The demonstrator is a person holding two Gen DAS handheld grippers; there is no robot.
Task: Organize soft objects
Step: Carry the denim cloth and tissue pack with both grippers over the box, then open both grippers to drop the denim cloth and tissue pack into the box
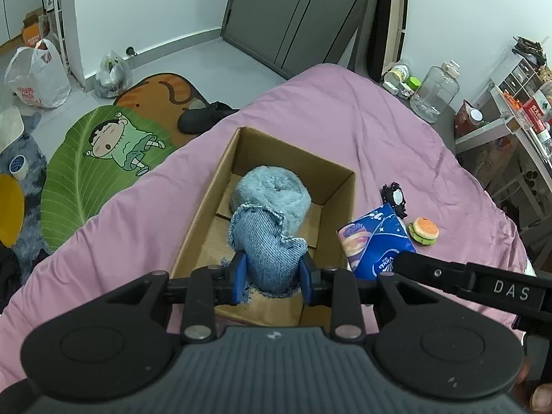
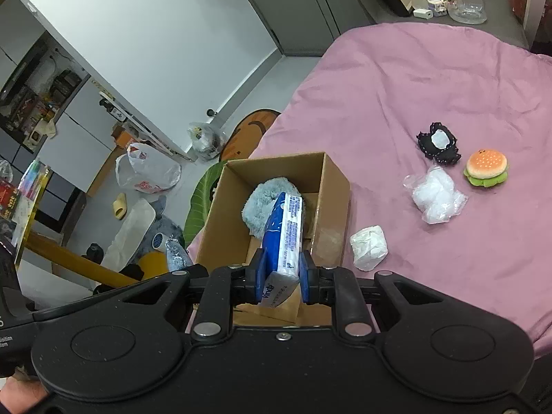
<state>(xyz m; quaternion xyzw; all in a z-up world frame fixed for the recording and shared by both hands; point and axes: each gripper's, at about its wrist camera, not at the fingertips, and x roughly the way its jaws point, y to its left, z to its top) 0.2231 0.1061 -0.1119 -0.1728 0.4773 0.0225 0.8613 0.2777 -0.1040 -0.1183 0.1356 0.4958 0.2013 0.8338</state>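
Left wrist view: the left hand-held gripper is clamped on a blue denim plush, which hangs over the open cardboard box on the pink bed. The right hand-held gripper squeezes a blue tissue pack over the same box. Farther, toward the bed's right edge, lie a burger toy and a black pouch.

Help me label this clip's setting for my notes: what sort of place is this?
Most likely a lived-in bedroom at home. The work surface is a bed with a pink cover, cartoon rugs lie on the floor beside it, and a dark wardrobe stands by the wall.
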